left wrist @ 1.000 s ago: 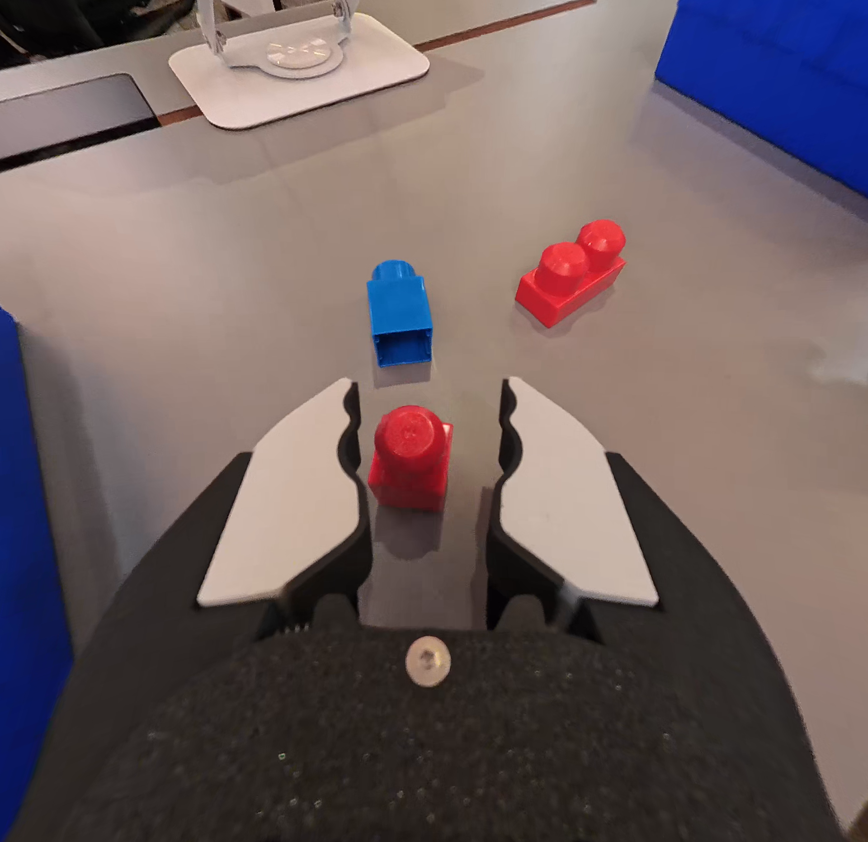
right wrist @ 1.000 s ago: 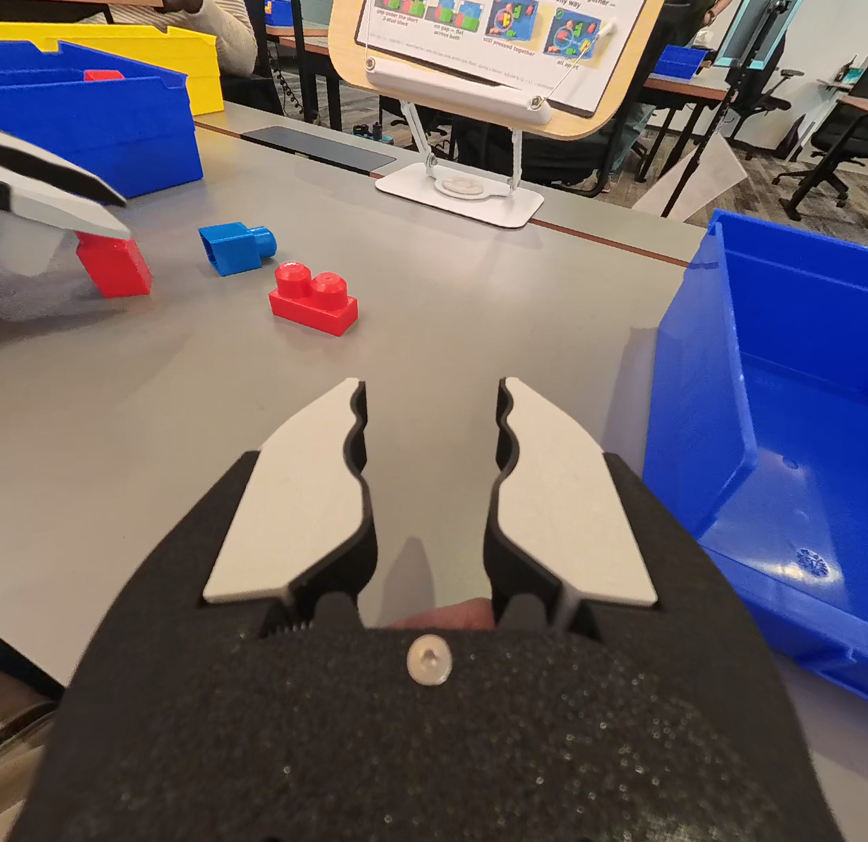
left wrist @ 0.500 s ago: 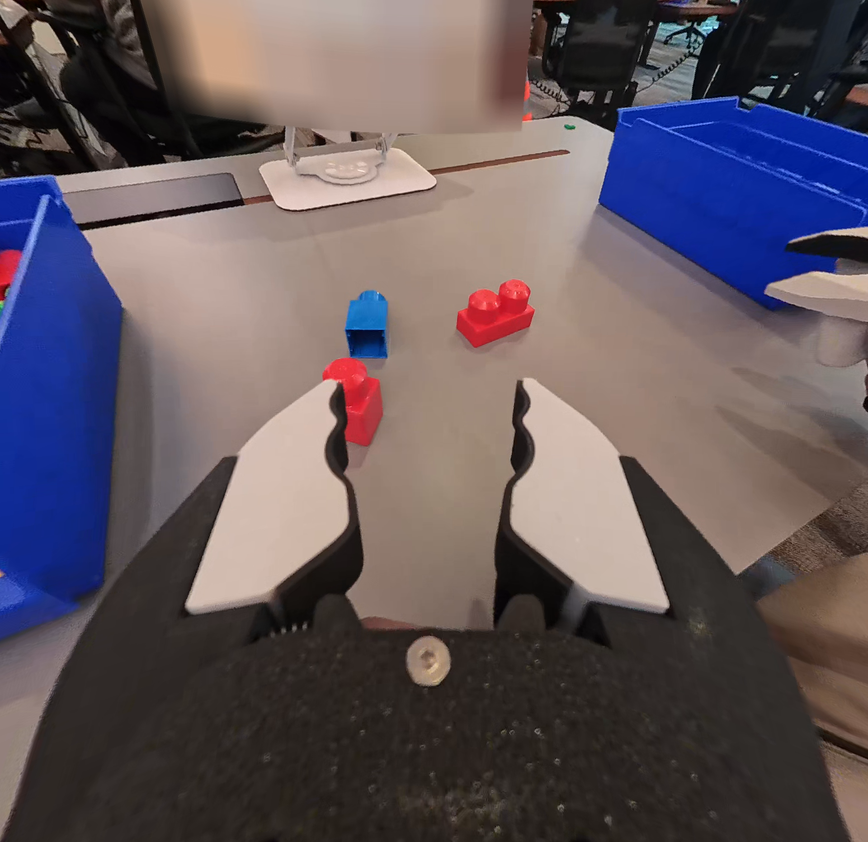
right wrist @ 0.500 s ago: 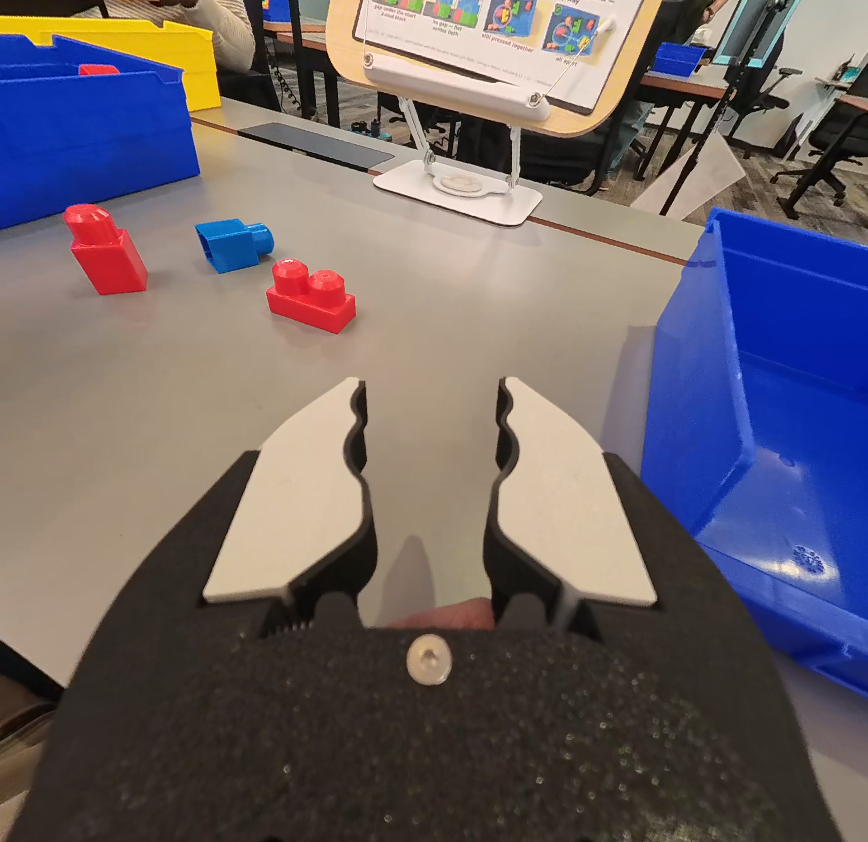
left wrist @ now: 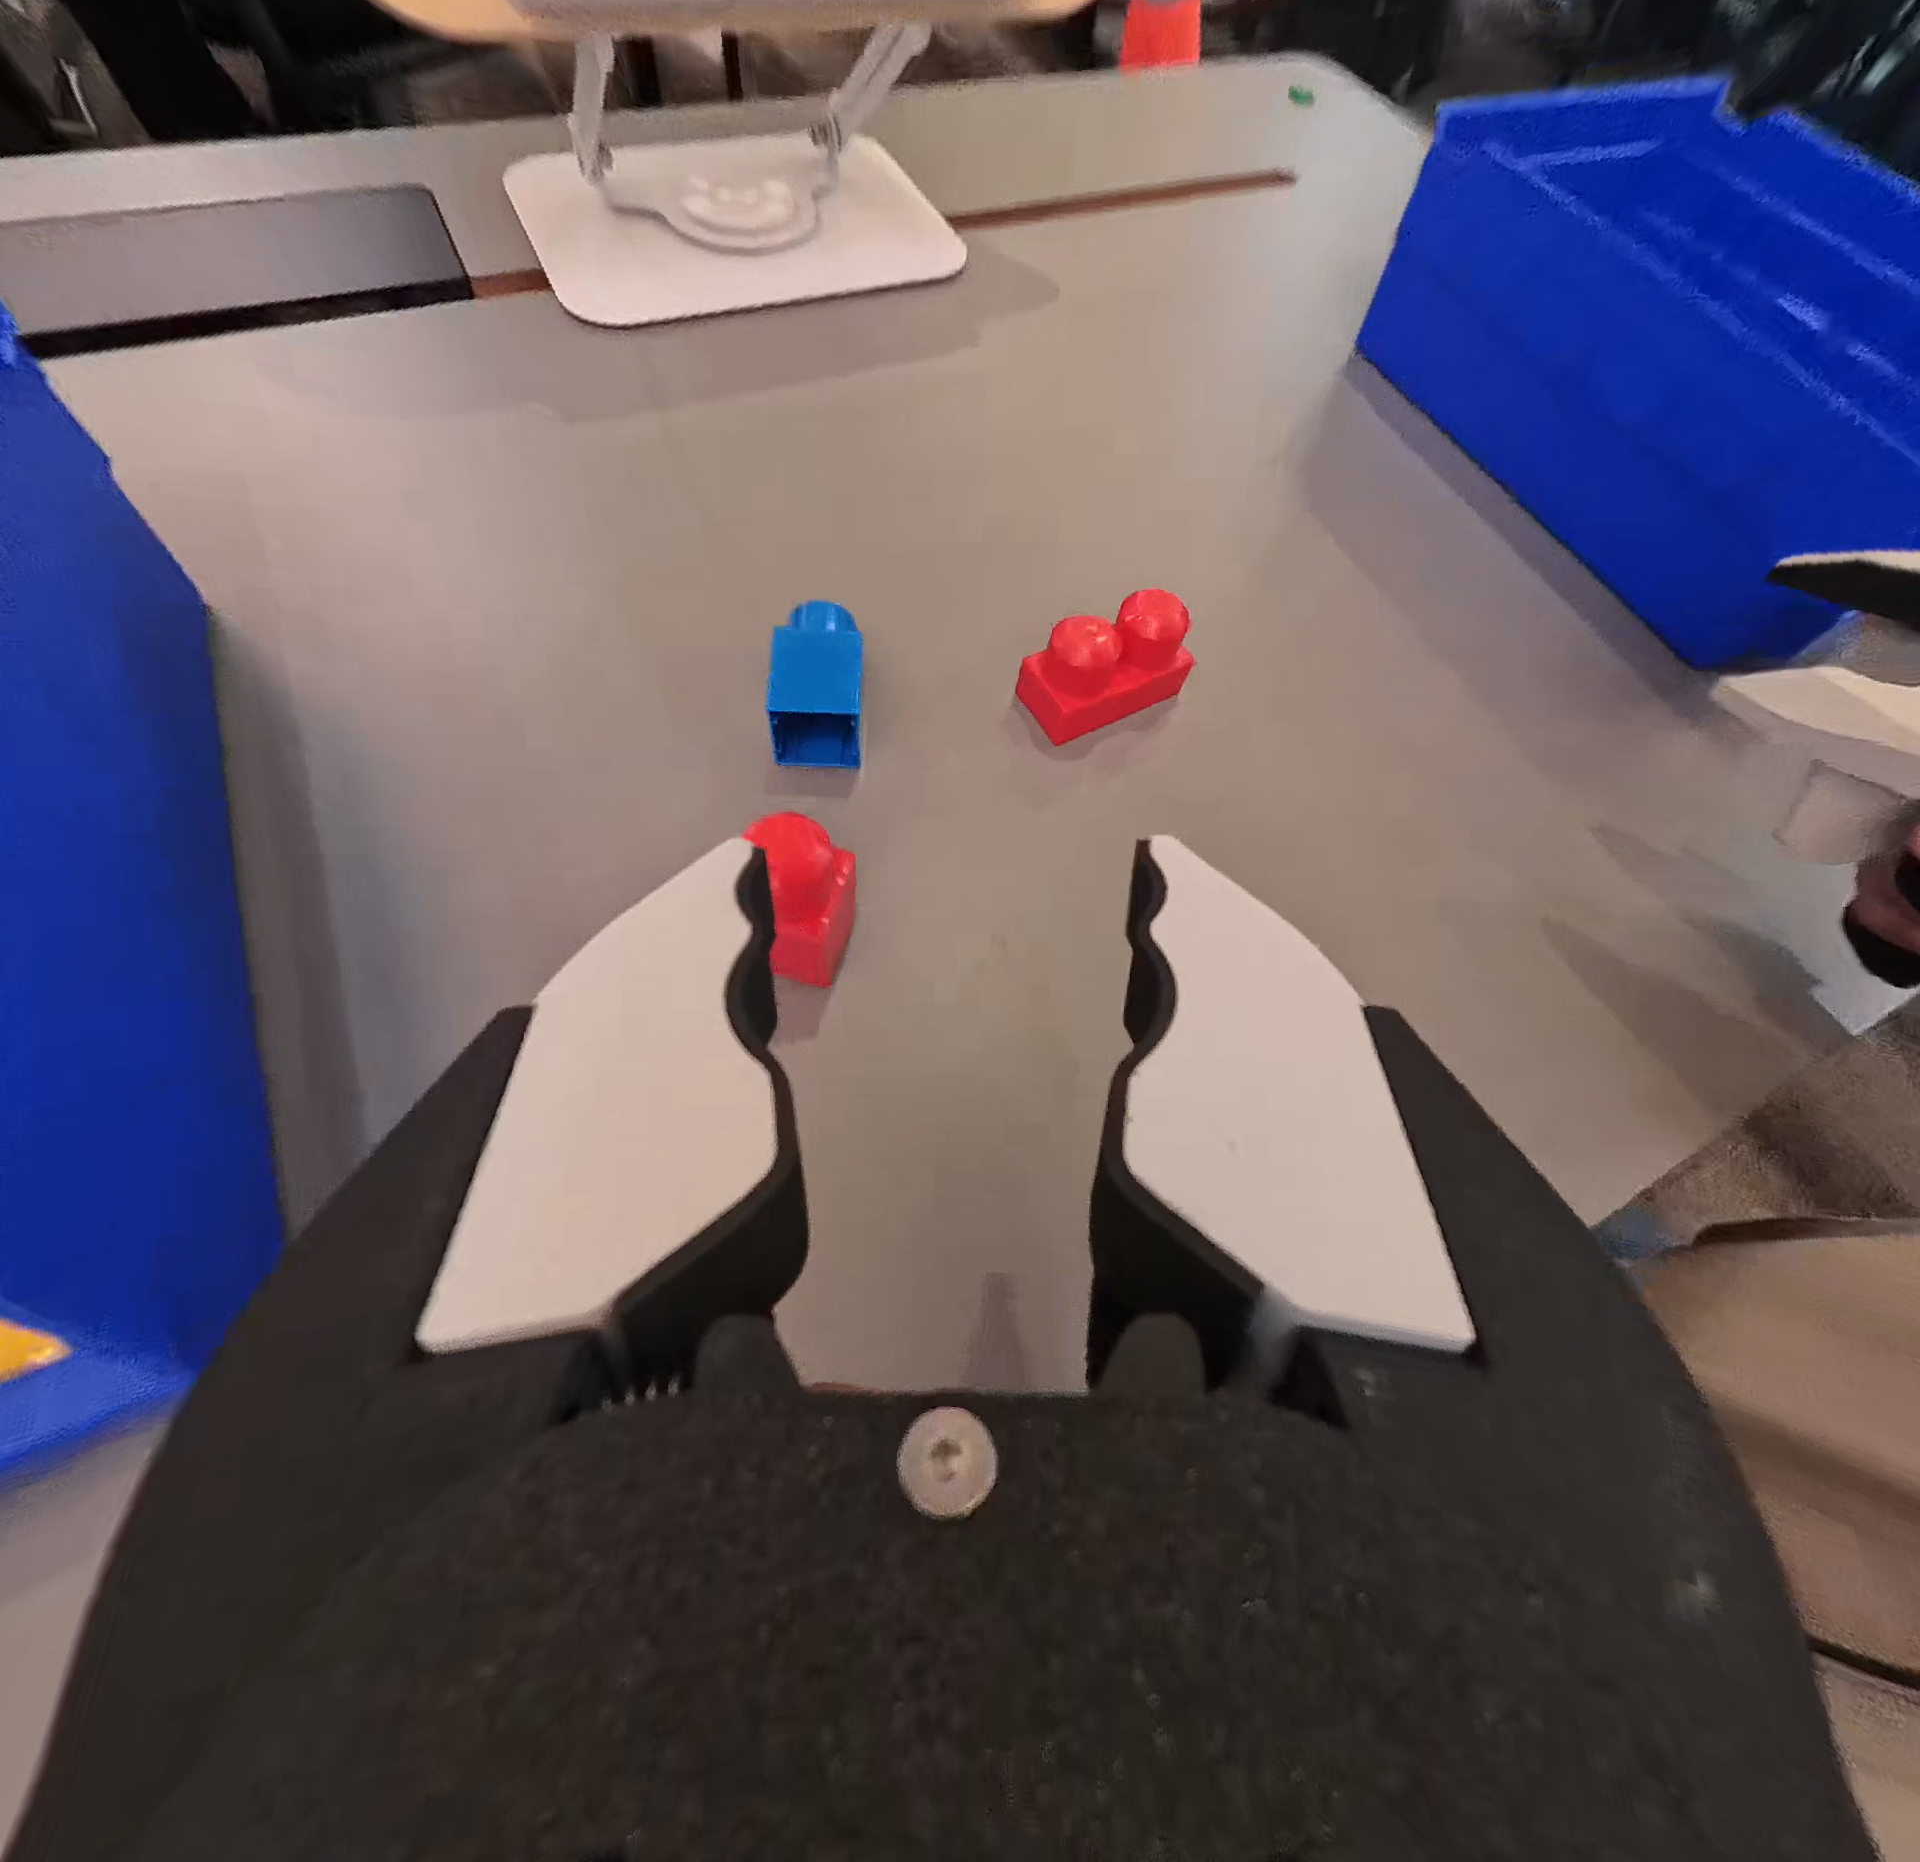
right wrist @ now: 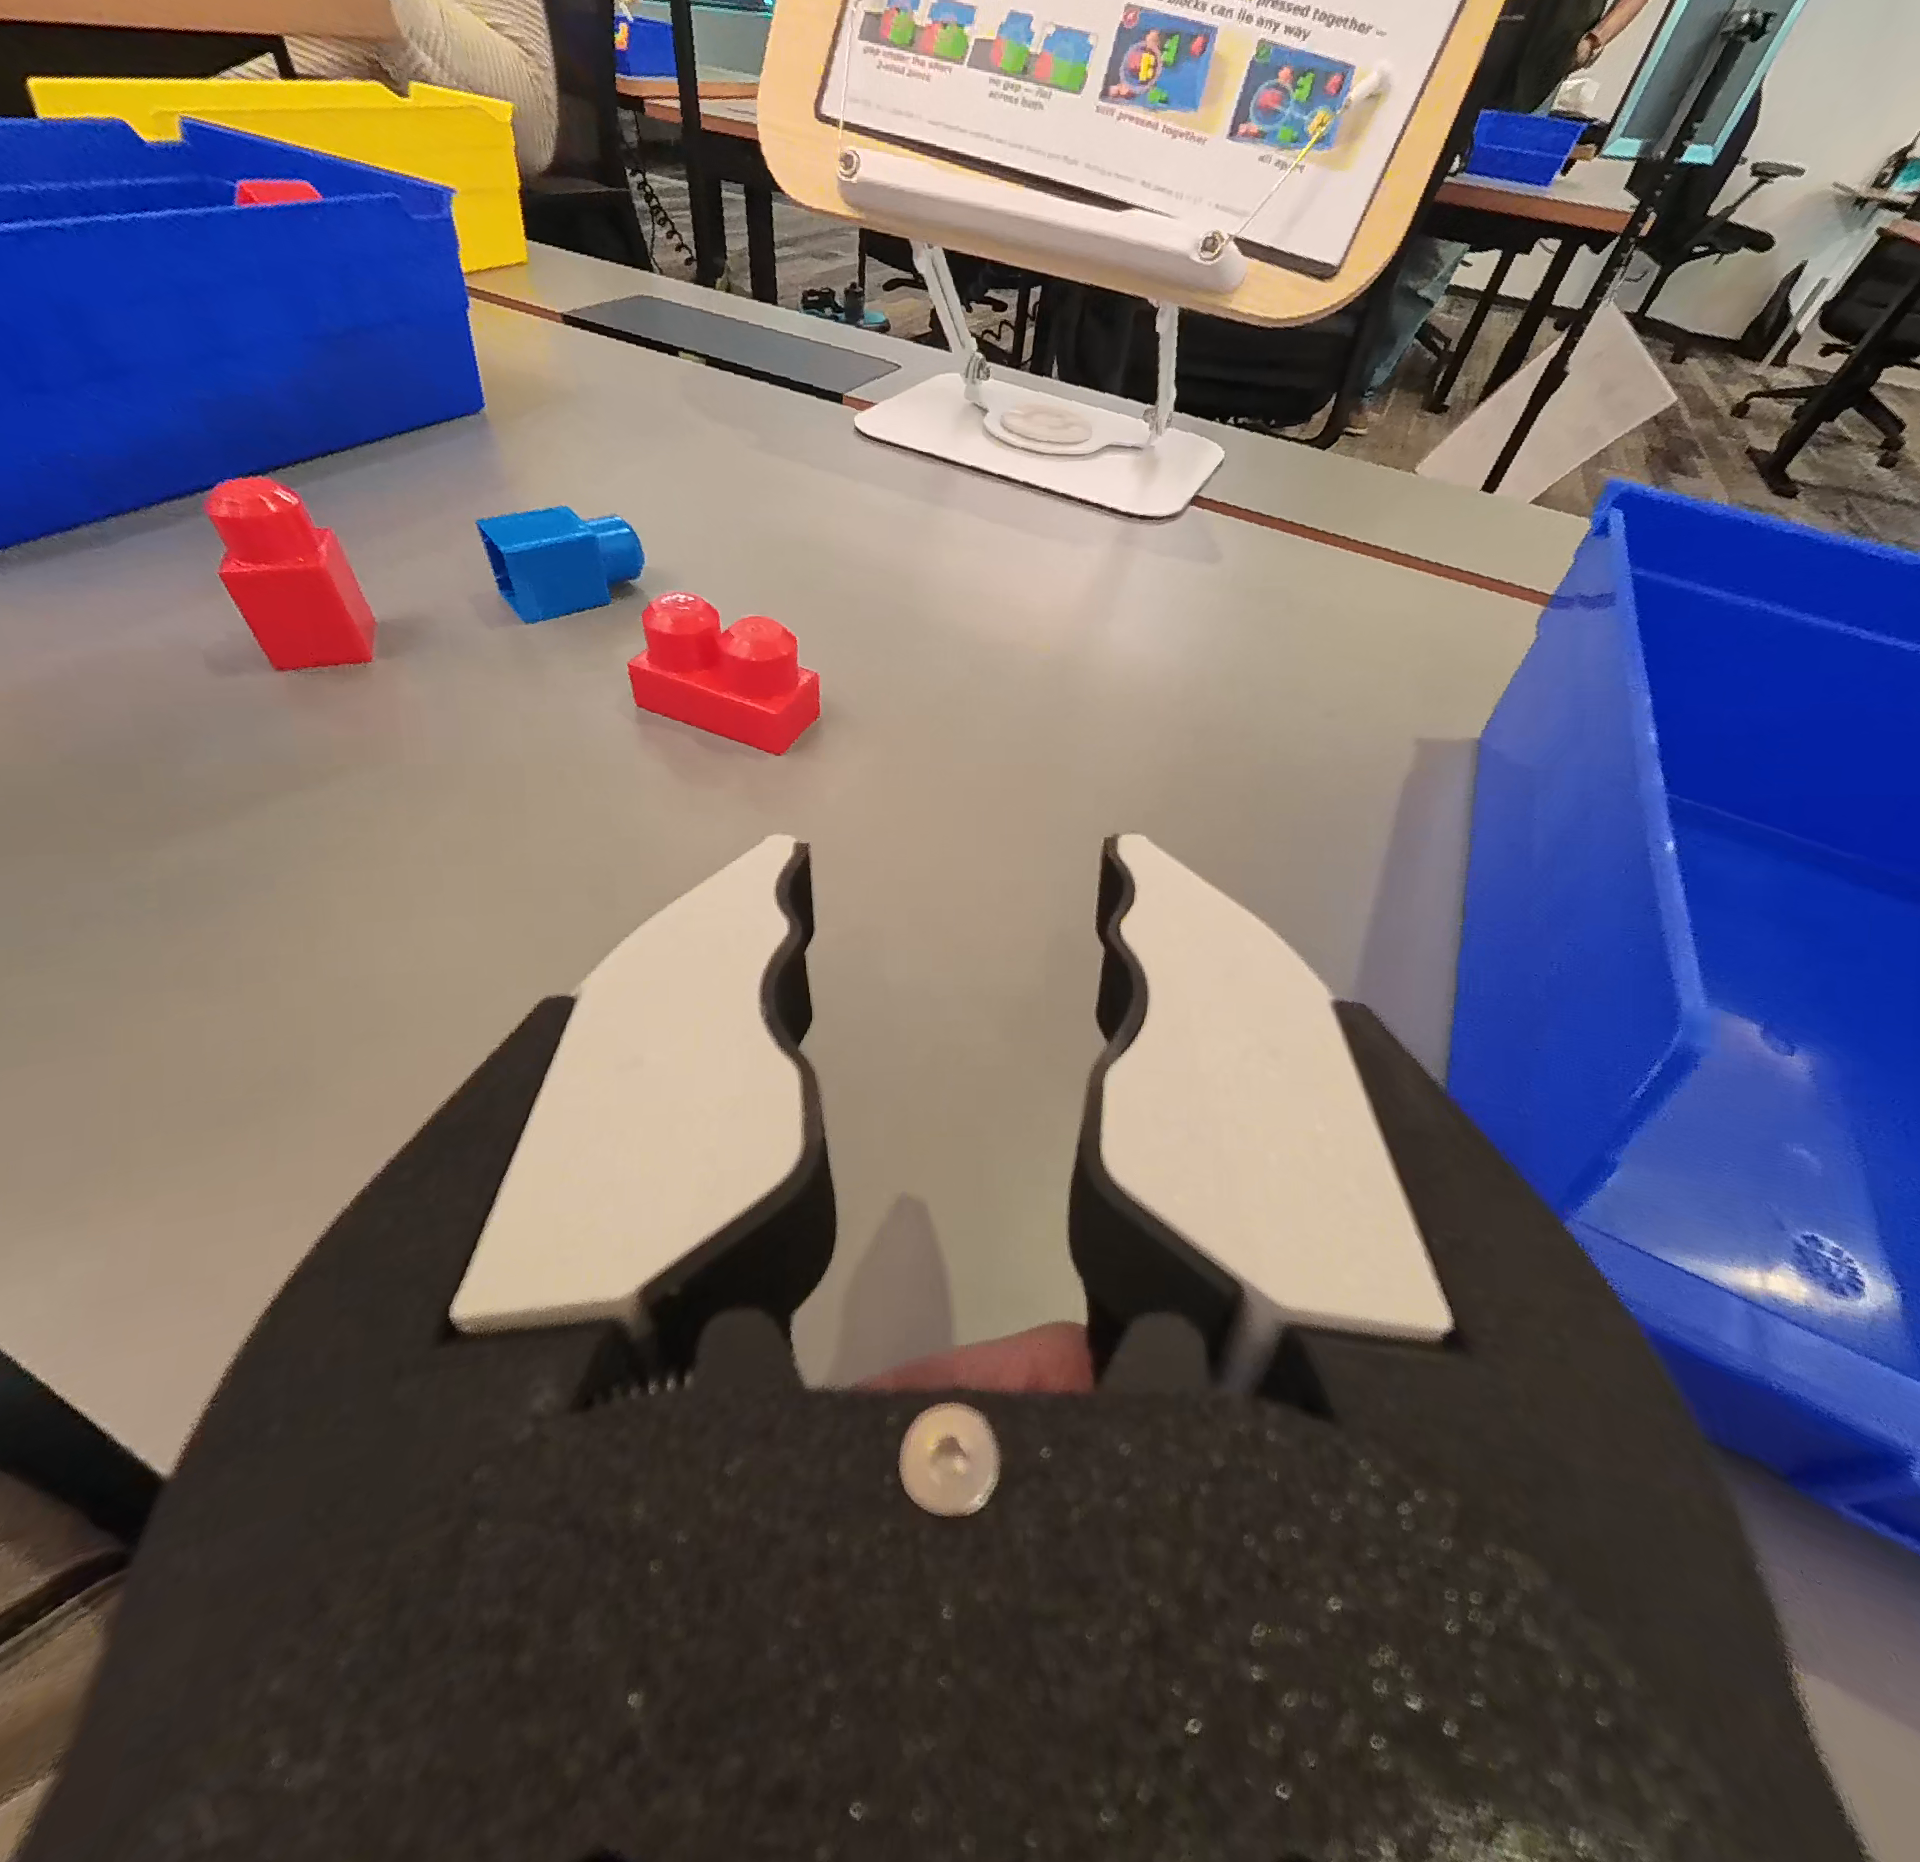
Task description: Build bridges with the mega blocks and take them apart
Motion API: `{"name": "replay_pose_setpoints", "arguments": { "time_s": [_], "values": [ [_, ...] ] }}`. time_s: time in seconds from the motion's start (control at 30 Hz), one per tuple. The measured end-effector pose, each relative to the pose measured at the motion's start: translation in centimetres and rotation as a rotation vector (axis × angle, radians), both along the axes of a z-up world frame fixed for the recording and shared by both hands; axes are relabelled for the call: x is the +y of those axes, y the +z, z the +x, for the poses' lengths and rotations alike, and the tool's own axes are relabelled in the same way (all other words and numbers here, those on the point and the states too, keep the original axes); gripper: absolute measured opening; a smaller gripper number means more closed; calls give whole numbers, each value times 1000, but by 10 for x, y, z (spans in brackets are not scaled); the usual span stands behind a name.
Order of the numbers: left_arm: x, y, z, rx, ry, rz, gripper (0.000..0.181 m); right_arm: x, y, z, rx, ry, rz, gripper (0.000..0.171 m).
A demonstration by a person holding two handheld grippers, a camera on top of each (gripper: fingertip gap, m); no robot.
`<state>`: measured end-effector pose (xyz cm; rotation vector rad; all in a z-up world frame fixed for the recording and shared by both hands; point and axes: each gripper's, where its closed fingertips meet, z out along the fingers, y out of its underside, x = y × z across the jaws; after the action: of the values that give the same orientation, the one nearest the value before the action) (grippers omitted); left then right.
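Three loose blocks lie apart on the grey table [left wrist: 1039, 482]. A red one-stud block [left wrist: 816, 913] [right wrist: 289, 586] stands upright just past my left fingertip. A blue one-stud block [left wrist: 817, 685] [right wrist: 556, 562] lies on its side beyond it. A red two-stud block [left wrist: 1103, 669] [right wrist: 724, 682] stands upright to the right. My left gripper [left wrist: 945, 862] is open and empty above the table. My right gripper [right wrist: 954, 856] is open and empty, well short of the blocks; it also shows at the right edge of the left wrist view [left wrist: 1860, 711].
A blue bin [left wrist: 94, 877] [right wrist: 208, 337] stands at the left, with a red block [right wrist: 275, 191] inside. An empty blue bin [left wrist: 1662, 358] [right wrist: 1704, 981] stands at the right. An instruction board on a white stand [left wrist: 727, 223] [right wrist: 1049, 441] is at the back. A yellow bin [right wrist: 416, 150] lies behind. The red one-stud block [left wrist: 816, 913] is about 9 cm from my left fingertips and 30 cm from my right. Look for it in the right wrist view [right wrist: 247, 571] too.
My left gripper let go of the red one-stud block, which now stands on the table, and pulled back and up. The right gripper has hardly moved.
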<state>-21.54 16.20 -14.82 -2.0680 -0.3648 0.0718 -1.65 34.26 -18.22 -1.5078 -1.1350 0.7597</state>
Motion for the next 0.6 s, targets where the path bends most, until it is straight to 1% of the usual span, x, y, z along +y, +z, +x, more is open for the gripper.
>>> {"name": "replay_pose_setpoints", "arguments": {
  "time_s": [0.07, 0.17, 0.27, 0.33, 0.37, 0.4, 0.5, 0.53, 0.6],
  "values": [
    [15, 2, -10, 9, -31, -94, 62, -1, -1, -1, 0, 5, -6, 52],
    [46, -2, -17, -36, -113, -240, 60, -1, -1, 0, 3, 9, -18, 53],
    [76, -19, -25, -54, -186, -427, 62, 1, 1, 2, 17, 7, -28, 52],
    [94, -33, -36, -85, -193, -530, 59, 2, 2, 4, 25, 6, -36, 52],
    [102, -39, -41, -113, -193, -562, 54, 3, 3, 4, 29, 6, -40, 52],
    [109, -45, -47, -143, -182, -605, 53, 3, 3, 5, 33, 7, -43, 52],
    [121, -64, -70, -159, -138, -736, 55, 3, 3, 6, 38, 11, -53, 52],
    [122, -71, -73, -181, -132, -784, 58, 2, 3, 6, 40, 13, -56, 52],
    [125, -83, -76, -230, -124, -854, 59, 2, 3, 6, 44, 15, -60, 52]
  ]
}}
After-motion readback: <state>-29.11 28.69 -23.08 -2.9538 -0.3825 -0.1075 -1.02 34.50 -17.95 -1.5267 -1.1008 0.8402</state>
